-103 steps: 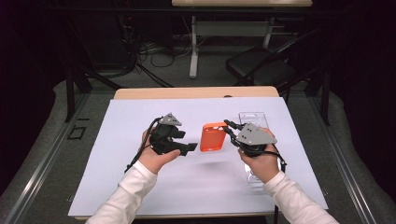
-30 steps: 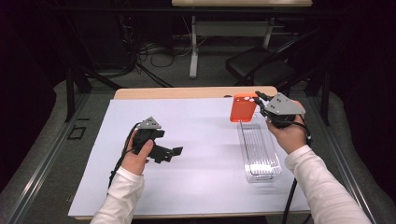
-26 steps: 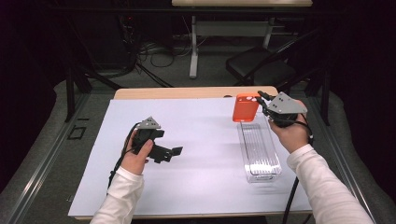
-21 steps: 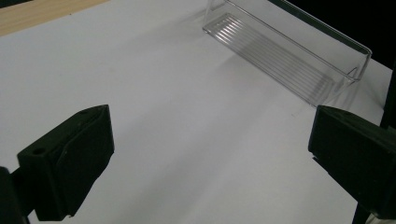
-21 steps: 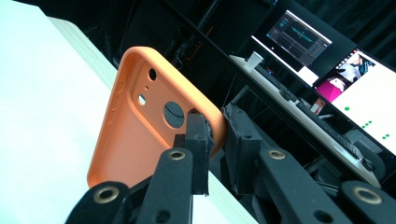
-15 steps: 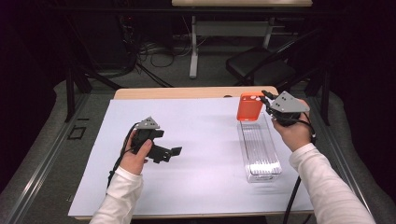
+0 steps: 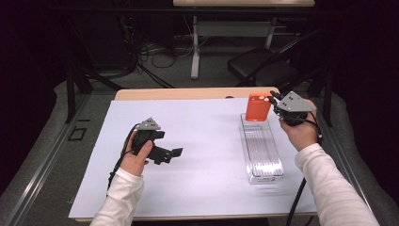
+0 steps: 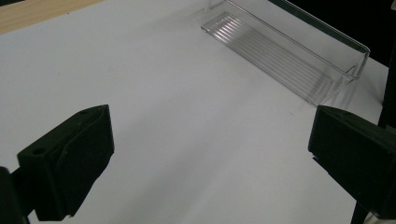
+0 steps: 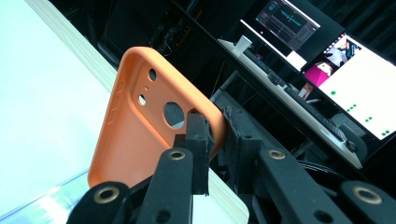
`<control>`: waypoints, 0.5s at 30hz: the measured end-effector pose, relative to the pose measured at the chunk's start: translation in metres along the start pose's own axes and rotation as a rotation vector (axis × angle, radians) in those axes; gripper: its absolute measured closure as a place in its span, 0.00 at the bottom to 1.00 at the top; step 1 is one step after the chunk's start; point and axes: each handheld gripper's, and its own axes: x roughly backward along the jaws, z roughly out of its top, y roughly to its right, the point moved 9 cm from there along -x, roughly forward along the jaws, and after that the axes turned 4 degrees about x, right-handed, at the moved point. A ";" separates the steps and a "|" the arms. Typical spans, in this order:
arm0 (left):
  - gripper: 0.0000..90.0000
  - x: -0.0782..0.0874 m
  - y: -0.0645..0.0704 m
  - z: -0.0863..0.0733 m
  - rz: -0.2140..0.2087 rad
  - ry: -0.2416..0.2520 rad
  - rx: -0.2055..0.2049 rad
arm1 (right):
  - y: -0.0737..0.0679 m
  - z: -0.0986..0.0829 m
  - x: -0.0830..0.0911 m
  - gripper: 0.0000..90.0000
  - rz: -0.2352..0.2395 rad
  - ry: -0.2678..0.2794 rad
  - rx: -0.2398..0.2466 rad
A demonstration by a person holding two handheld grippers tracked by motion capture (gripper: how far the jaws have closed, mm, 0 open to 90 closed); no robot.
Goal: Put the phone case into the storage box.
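In the right gripper view we lose one edge of the orange phone case [image 9: 140,135] behind the right gripper [image 9: 215,135], whose jaws pinch that rim. The clear tray [image 8: 289,51] runs off the top edge in the left gripper view. Both monitors [image 9: 327,60] are cut off at the frame's edge, their screen text too small for us to read.

Lab, monitors [image 9: 327,51], cables [image 7: 155,52], dark curtains

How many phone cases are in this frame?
1: an orange phone case, held upright in the right gripper over the far end of the clear tray. Nothing suggests others are hidden.
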 end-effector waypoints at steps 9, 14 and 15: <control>0.01 0.000 0.000 0.000 0.001 0.008 0.009 | -0.004 -0.002 -0.007 0.89 0.004 0.006 0.007; 0.01 0.001 0.000 0.000 -0.001 0.008 0.009 | -0.005 -0.007 -0.011 0.90 -0.008 -0.006 0.042; 0.01 0.001 0.000 0.000 -0.001 0.007 0.009 | -0.006 -0.008 -0.012 0.89 -0.007 -0.009 0.051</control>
